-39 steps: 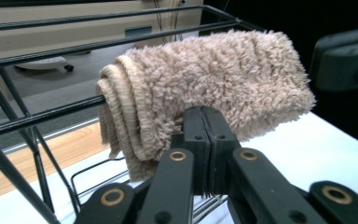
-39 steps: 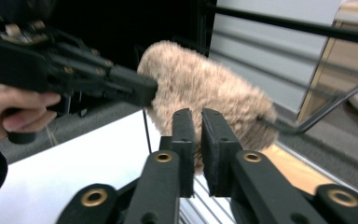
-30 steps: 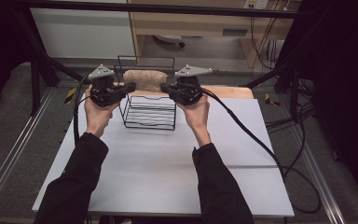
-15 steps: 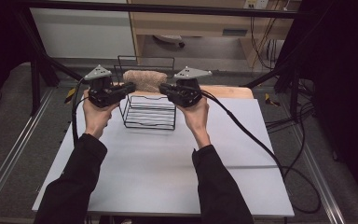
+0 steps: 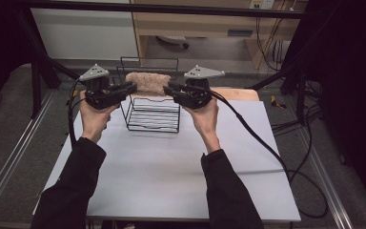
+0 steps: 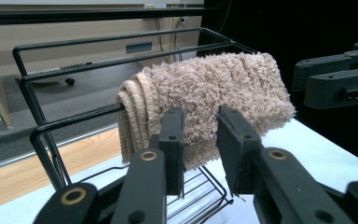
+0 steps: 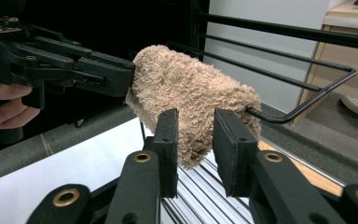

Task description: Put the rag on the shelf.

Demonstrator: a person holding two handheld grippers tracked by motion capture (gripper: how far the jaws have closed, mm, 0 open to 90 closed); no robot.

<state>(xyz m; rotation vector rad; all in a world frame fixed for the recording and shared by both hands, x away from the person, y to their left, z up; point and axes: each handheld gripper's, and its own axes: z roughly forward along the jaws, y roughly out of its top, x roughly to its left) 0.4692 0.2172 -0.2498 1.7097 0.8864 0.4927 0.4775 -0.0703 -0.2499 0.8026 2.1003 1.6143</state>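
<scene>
A beige fluffy towel [image 5: 148, 82] hangs folded over the top bar of a black wire rack [image 5: 152, 119] at the far side of the table. My left gripper [image 5: 132, 87] is at the towel's left end and my right gripper [image 5: 167, 88] at its right end, both pointing inward. In the left gripper view the open jaws of the left gripper [image 6: 200, 135] frame the towel [image 6: 205, 88], with the other gripper [image 6: 340, 79] beyond. In the right gripper view the right gripper [image 7: 196, 135] stands open just before the towel [image 7: 186, 93], and the left gripper [image 7: 107, 72] touches its far end.
The rack stands near the far edge of a white table [image 5: 171, 176], with a wooden board [image 5: 238, 93] behind it. Cables [image 5: 267, 143] trail off to the right. A metal frame and shelving stand beyond the table.
Both hands have drifted very slightly; the grippers stay at the towel's two ends. The towel and rack have not moved.
</scene>
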